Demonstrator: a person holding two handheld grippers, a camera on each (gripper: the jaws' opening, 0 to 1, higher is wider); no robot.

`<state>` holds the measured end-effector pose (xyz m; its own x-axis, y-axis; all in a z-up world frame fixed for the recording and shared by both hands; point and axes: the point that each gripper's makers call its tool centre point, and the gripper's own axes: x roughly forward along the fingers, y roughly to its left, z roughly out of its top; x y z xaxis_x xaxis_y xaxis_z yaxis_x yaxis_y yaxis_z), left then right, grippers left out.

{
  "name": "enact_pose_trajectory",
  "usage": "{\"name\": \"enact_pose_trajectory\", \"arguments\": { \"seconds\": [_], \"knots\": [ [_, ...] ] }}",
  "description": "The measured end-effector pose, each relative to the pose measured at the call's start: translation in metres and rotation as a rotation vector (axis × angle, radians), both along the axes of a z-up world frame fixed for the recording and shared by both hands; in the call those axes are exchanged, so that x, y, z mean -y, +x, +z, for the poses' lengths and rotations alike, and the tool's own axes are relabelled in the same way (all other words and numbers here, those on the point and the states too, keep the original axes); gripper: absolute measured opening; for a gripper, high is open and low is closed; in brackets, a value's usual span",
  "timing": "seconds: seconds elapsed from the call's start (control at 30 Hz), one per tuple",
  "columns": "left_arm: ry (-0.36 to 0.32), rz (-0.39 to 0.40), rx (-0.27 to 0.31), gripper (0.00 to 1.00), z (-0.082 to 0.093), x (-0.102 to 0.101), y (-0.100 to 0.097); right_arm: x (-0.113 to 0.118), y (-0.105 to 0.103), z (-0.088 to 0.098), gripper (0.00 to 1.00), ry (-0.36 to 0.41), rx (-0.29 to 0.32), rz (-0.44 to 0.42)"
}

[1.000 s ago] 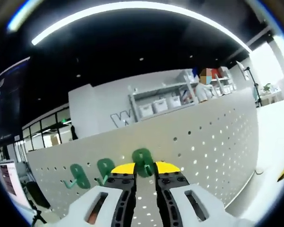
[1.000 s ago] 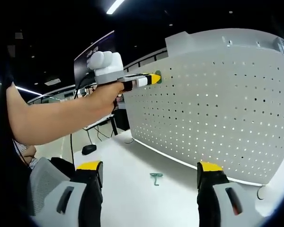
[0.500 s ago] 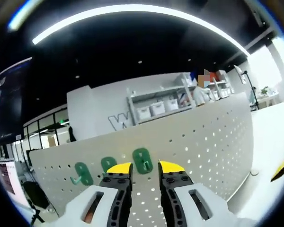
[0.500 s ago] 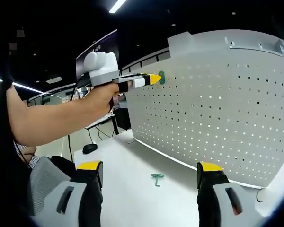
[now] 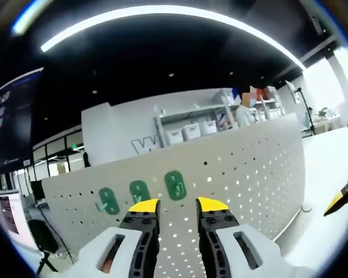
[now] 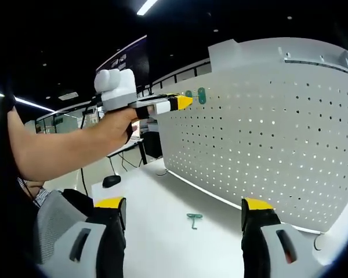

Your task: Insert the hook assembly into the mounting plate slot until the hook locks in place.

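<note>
I can read just one mark: a large pale letter "W" [image 5: 144, 143] on the grey wall [image 5: 113, 130] behind the perforated board in the left gripper view; whatever follows it is hidden. Anything on the screens at the left is too blurred to read.

Matt white perforated metal mounting plate [image 5: 243, 168], glossy green plastic hooks [image 5: 175, 185], smooth white tabletop [image 6: 162, 226]

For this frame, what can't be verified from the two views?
- Whether the rightmost green hook is locked into the pegboard: left gripper view, too small, slot side hidden behind the hook's plate.
- Hooks in right gripper view: tiny, partly hidden behind the left tongs.
- Loose hook on the table: too small for detail.
- Right tongs: bases cut off by the bottom edge.
</note>
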<state>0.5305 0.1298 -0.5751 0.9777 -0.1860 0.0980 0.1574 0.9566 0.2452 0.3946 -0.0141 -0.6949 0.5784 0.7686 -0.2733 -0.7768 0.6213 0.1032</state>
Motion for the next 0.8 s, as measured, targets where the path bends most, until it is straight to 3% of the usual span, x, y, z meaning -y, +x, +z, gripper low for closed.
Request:
{"name": "enact_pose_trajectory", "arguments": {
  "seconds": [0.8],
  "knots": [
    [-0.078, -0.018, -0.049, 0.28, -0.019, -0.030, -0.062, -0.017, 0.009, -0.006, 0.79, -0.033, -0.006, 0.050]
  ]
}}
